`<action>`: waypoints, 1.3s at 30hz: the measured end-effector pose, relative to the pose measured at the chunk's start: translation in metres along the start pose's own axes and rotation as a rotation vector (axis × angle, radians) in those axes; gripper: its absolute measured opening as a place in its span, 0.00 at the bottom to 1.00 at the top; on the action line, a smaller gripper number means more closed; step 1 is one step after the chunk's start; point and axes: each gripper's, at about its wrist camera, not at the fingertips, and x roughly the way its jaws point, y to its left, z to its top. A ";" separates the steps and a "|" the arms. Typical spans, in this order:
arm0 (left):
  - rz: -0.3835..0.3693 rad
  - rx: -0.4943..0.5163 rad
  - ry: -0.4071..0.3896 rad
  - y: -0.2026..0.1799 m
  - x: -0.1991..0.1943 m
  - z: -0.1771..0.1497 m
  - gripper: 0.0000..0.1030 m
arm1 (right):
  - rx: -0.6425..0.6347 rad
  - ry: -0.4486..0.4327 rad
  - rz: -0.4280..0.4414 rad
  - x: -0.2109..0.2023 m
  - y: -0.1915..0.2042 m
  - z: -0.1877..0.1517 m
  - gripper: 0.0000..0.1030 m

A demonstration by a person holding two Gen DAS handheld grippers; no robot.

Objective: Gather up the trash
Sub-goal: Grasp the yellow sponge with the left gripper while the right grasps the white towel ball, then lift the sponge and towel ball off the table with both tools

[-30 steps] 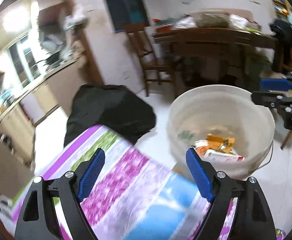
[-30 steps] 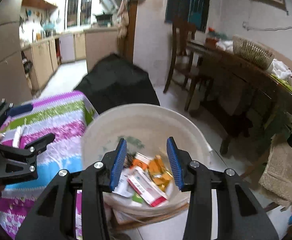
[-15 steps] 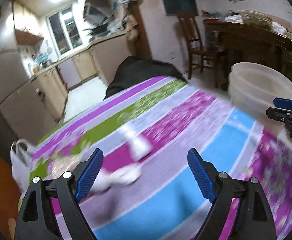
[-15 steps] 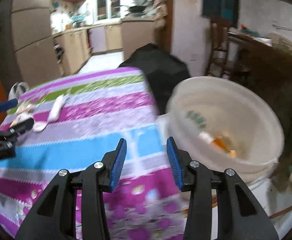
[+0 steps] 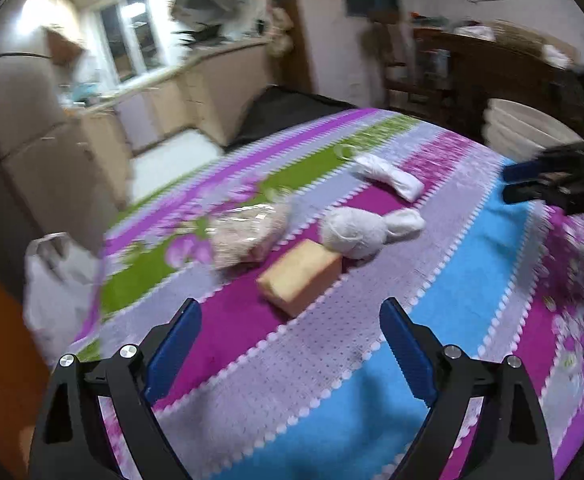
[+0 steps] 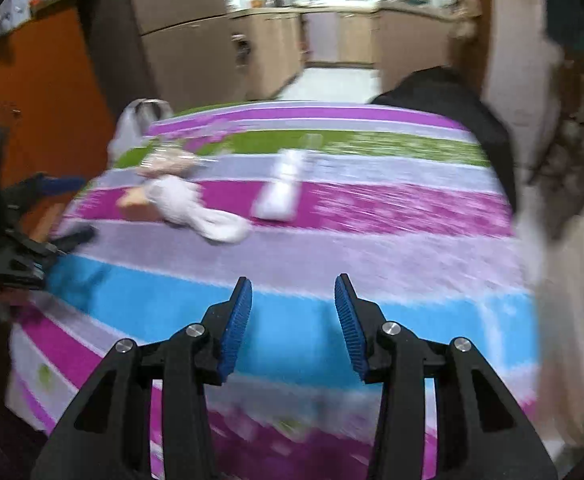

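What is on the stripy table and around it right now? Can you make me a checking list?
Surface: striped tablecloth, purple, green, blue.
Job's things: tan block; white crumpled wad; white wrapper; clear crinkly bag; white bucket beyond the table's far edge.
Clutter: white plastic bag beside the table.
Grippers: left gripper opening, nothing between; right gripper open, empty.
Cables: nothing seen.
Surroundings: kitchen cabinets, blurred.

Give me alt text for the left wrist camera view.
An empty left hand-held gripper, jaws opening, points at trash on a striped tablecloth: a tan box, a crumpled white wad, a clear wrapper and a white packet. A white bucket stands beyond the table's right edge.
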 end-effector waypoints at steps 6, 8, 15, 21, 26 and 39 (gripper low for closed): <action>-0.155 0.085 0.000 0.024 0.033 0.014 0.87 | -0.212 0.019 0.179 0.036 0.035 0.040 0.57; -0.178 0.126 0.007 0.025 0.043 0.017 0.87 | -0.272 0.047 0.207 0.048 0.043 0.050 0.57; -0.292 0.251 0.012 0.018 0.062 0.021 0.82 | -0.460 0.169 0.232 0.086 0.056 0.065 0.57; -0.341 0.298 0.025 0.013 0.073 0.029 0.73 | -0.525 0.186 0.308 0.104 0.066 0.069 0.44; -0.332 0.270 0.035 0.012 0.079 0.029 0.44 | -0.497 0.168 0.299 0.100 0.064 0.060 0.22; -0.259 0.123 0.034 -0.013 0.030 0.013 0.37 | -0.111 0.165 0.125 0.018 0.021 -0.026 0.21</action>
